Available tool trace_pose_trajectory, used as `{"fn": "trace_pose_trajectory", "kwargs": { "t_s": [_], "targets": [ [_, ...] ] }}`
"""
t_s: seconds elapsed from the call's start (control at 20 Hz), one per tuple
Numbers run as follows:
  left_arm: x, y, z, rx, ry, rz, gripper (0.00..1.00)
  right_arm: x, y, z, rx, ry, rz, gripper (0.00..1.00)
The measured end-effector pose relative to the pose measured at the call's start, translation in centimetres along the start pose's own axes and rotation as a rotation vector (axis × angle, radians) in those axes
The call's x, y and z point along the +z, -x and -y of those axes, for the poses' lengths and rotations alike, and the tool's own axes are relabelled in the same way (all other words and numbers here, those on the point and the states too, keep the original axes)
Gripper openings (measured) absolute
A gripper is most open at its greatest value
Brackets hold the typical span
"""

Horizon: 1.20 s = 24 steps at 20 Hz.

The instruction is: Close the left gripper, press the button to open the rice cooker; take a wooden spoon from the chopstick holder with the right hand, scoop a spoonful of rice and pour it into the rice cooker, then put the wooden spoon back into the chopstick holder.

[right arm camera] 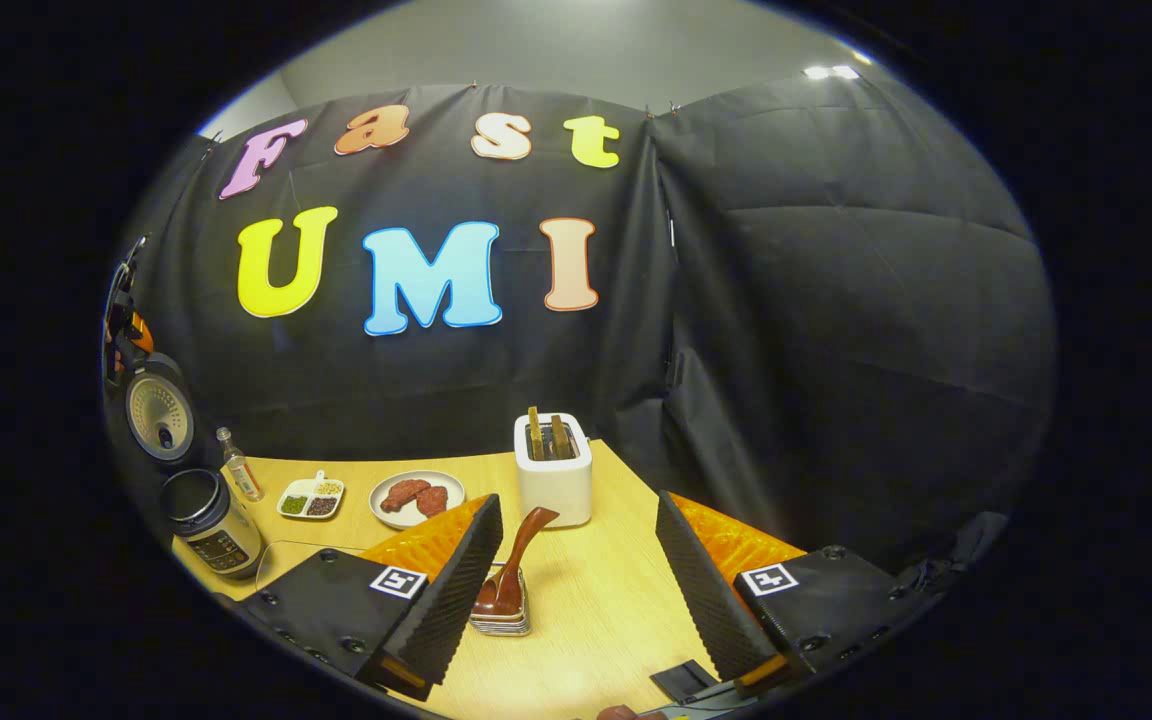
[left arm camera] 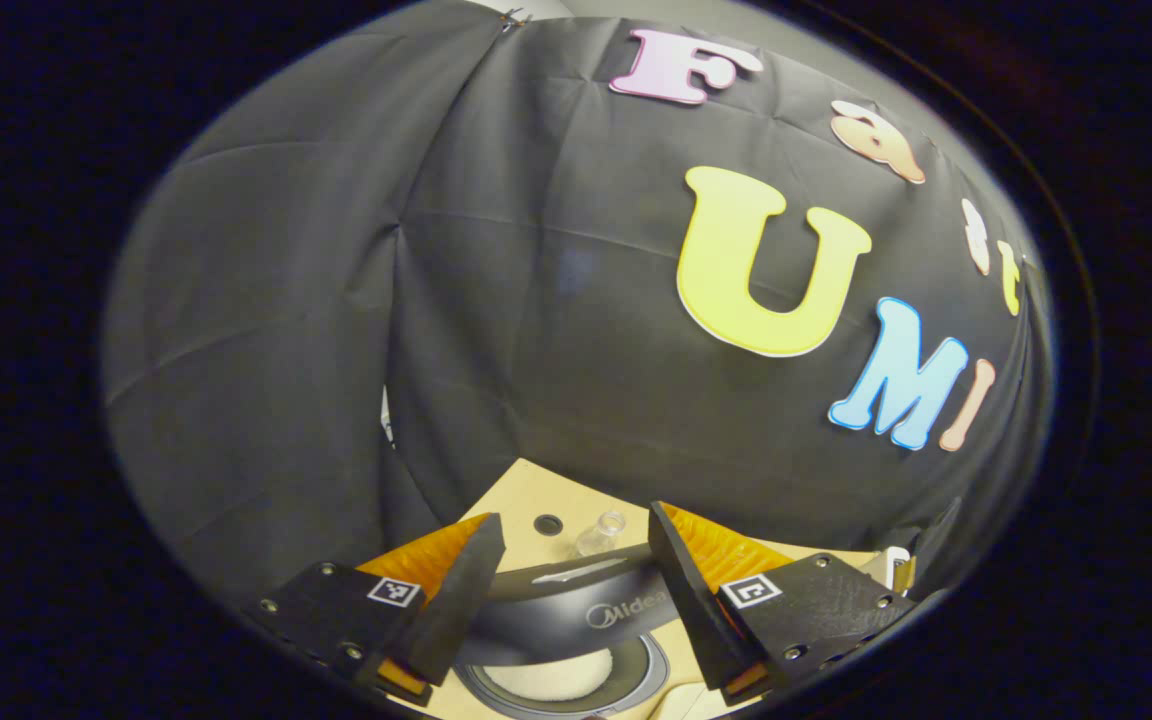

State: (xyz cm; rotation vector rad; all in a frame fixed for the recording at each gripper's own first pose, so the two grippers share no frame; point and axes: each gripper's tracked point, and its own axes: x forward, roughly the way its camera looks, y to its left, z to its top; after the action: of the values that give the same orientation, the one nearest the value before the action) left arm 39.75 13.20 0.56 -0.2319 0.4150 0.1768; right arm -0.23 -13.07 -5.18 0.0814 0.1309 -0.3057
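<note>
Hovering over the open rice cooker [left arm camera: 576, 625], left gripper [left arm camera: 568, 570] fingers apart, pot cut off below. Right gripper [right arm camera: 576, 560] spread, empty; wooden spoon [right arm camera: 514, 560] in the chopstick holder [right arm camera: 502, 615], possibly two spoons, partly hidden.

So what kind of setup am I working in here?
Likely a mock kitchen in a cloth-walled recording booth: a wooden table carries an open rice cooker, a white toaster and a plate of food.

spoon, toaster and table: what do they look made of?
Spoon: dark reddish-brown with a gloss, likely lacquered wood. Toaster: smooth white shell, probably plastic, though painted metal is possible. Table: pale, with a fine straight grain, so wood or a wood-look laminate; the pictures can't settle which.
</note>
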Motion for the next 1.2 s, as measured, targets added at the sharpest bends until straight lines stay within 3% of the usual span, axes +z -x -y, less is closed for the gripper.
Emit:
{"fn": "trace_pose_trajectory", "kwargs": {
  "t_s": [0.1, 0.3, 0.35, 0.45, 0.5, 0.55, 0.6, 0.7, 0.75, 1.05, 1.1, 1.2],
  "targets": [
    [-0.4, -0.3, 0.5, -0.008, -0.014, -0.030, 0.89, -0.5, 0.6, 0.1, -0.009, -0.014, -0.017, 0.98],
    [-3.1, 0.5, 2.1, -0.042, -0.010, -0.128, 0.95, -1.6, 1.6, -0.3, 0.003, 0.007, -0.045, 0.98],
    [-4.2, 0.8, 2.5, -0.059, -0.008, -0.165, 0.90, -1.7, 1.8, -0.4, 0.008, 0.011, -0.048, 0.98],
    [-6.8, 1.8, 3.4, -0.085, 0.004, -0.239, 0.94, -2.0, 2.0, -0.8, 0.022, 0.007, -0.056, 0.98],
    [-8.0, 2.1, 3.8, -0.093, 0.007, -0.275, 0.90, -2.2, 1.9, -1.0, 0.031, 0.004, -0.061, 0.98],
    [-9.4, 2.7, 4.0, -0.100, -0.001, -0.303, 0.99, -2.3, 1.9, -1.1, 0.038, 0.000, -0.065, 0.98],
    [-10.7, 3.0, 4.2, -0.104, -0.015, -0.320, 0.94, -2.3, 1.8, -1.2, 0.046, -0.005, -0.064, 0.98],
    [-13.3, 3.8, 4.6, -0.102, -0.030, -0.347, 0.90, -2.5, 1.5, -1.3, 0.061, -0.003, -0.064, 0.98],
    [-14.3, 4.0, 4.8, -0.099, -0.032, -0.361, 0.95, -2.7, 1.4, -1.3, 0.067, -0.001, -0.066, 0.98],
    [-20.1, 5.1, 5.4, -0.065, -0.141, -0.394, 0.95, -4.3, 0.9, -0.9, 0.096, -0.022, -0.101, 0.98],
    [-20.6, 5.2, 5.5, -0.060, -0.158, -0.393, 0.91, -4.6, 0.9, -0.8, 0.099, -0.022, -0.108, 0.98],
    [-21.9, 5.1, 5.5, -0.048, -0.185, -0.394, 0.95, -4.8, 0.7, -0.7, 0.105, -0.020, -0.116, 0.98]
  ]
}}
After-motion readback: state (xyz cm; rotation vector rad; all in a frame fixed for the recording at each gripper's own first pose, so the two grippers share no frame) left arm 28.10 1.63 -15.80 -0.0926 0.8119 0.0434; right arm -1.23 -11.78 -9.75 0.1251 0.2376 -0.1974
